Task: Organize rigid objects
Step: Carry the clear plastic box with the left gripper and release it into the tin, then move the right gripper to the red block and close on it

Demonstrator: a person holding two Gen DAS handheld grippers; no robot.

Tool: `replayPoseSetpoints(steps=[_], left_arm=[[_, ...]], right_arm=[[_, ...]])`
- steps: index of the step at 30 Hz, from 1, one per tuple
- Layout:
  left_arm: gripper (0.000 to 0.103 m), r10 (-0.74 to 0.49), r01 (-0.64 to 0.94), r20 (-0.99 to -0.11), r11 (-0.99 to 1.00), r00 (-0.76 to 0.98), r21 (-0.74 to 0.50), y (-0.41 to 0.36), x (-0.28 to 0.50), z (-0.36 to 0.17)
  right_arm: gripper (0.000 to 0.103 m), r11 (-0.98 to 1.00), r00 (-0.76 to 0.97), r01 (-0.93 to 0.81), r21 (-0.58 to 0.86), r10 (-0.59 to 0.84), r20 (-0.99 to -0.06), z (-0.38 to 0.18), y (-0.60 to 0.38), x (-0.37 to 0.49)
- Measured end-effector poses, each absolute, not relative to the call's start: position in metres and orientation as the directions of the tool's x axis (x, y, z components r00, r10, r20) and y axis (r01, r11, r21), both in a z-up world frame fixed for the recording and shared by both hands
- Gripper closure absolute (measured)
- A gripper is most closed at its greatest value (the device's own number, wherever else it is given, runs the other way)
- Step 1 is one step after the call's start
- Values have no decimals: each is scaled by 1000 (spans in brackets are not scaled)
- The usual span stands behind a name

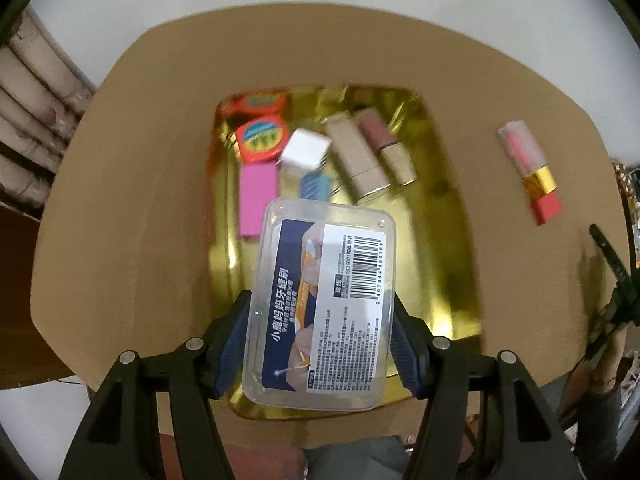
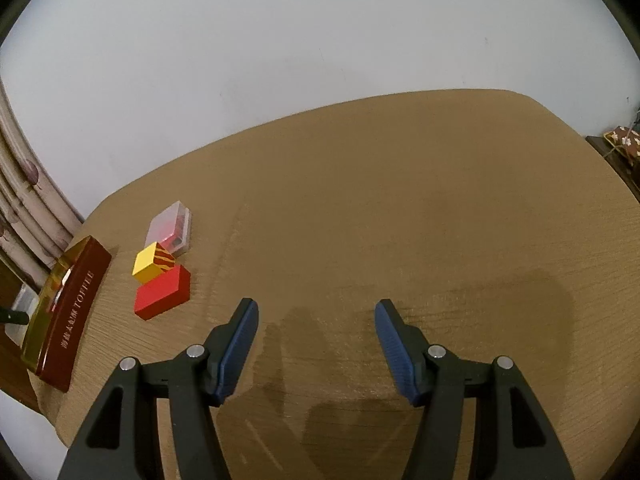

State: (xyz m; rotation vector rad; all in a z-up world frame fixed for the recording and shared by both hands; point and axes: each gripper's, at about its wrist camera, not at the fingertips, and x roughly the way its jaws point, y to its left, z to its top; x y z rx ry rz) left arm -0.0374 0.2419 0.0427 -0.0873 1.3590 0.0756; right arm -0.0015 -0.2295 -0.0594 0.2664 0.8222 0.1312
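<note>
My left gripper (image 1: 322,300) is shut on a clear plastic box (image 1: 324,304) with a blue and white barcode label, held over the near part of a gold tray (image 1: 440,240). In the tray lie two round red tins (image 1: 262,138), a pink block (image 1: 258,200), a white cube (image 1: 306,150), a blue block (image 1: 318,186) and two beige lipstick cases (image 1: 360,160). A row of clear, gold and red blocks (image 1: 530,170) lies on the table to the right. My right gripper (image 2: 316,312) is open and empty above bare table, right of the red block (image 2: 162,292), yellow block (image 2: 154,262) and clear case (image 2: 170,228).
The round wooden table (image 2: 400,220) stands against a white wall. The tray's dark red side (image 2: 68,316) reads TOFFEE at the left in the right wrist view. A curtain (image 1: 36,112) hangs at the left. Clutter stands off the table's right edge (image 1: 624,300).
</note>
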Motion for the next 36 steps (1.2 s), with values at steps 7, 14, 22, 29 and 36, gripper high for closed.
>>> replayPoseSetpoints(steps=[7,14,22,29,36], left_arm=[[44,-21,-12,-986,1000,168,-23,246,-42,12],[42,39,17,-981,999,190,43,245,-47,-5],[36,74,27,-967,996,244,83,230,-58,-4],[34,21,-94,-917,995,398,-18,236,-83,39],[30,26,-181,-815,979,579,-98,191,-145,76]], right_arm=[[41,967,666,-5,254,192,-720,-63,-223,1],[40,969,665,-3,245,185,-724,-64,-218,2],[39,969,665,-7,248,190,-723,-64,-220,2],[39,968,665,-6,251,192,-722,-64,-222,2],[37,973,660,-12,229,179,-729,-63,-217,2]])
